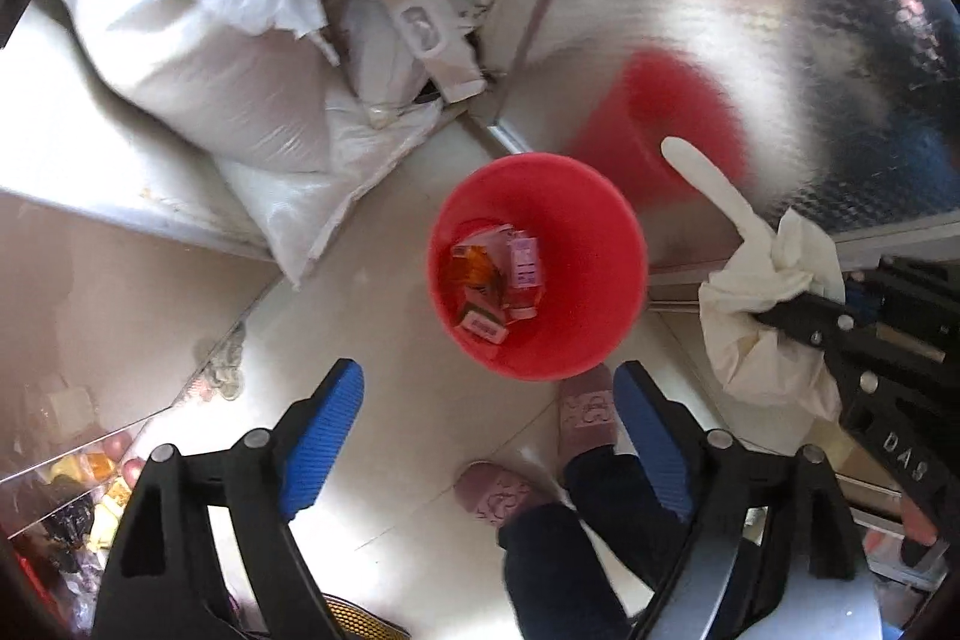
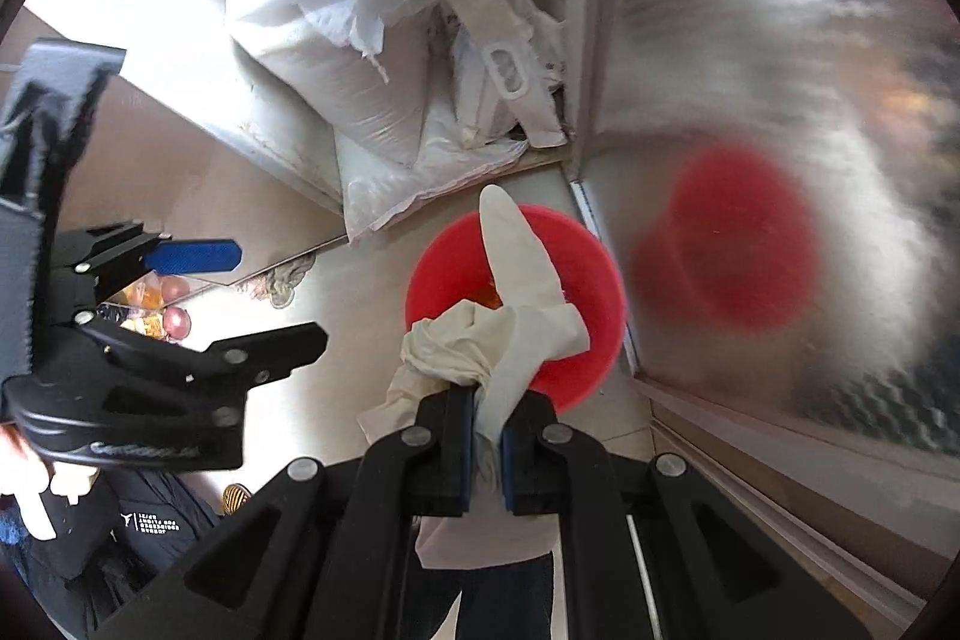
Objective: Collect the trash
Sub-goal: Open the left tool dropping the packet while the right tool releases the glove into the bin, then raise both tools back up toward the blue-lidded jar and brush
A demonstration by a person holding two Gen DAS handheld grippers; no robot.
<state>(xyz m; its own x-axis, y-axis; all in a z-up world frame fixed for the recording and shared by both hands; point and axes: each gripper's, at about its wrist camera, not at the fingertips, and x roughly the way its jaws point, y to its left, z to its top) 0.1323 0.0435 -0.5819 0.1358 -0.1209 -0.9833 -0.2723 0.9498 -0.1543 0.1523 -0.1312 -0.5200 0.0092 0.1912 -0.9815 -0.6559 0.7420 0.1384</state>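
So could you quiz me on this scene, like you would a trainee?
1. True or false: the left gripper is shut.
2. What does the right gripper hold? A) a bottle B) a white glove C) a spoon
3. Fill in: small packets already lie inside the red ____.

Key: 1 false, it is open and holds nothing; 2 B; 3 bucket.

Red bucket (image 1: 576,340); cream glove (image 2: 516,304)
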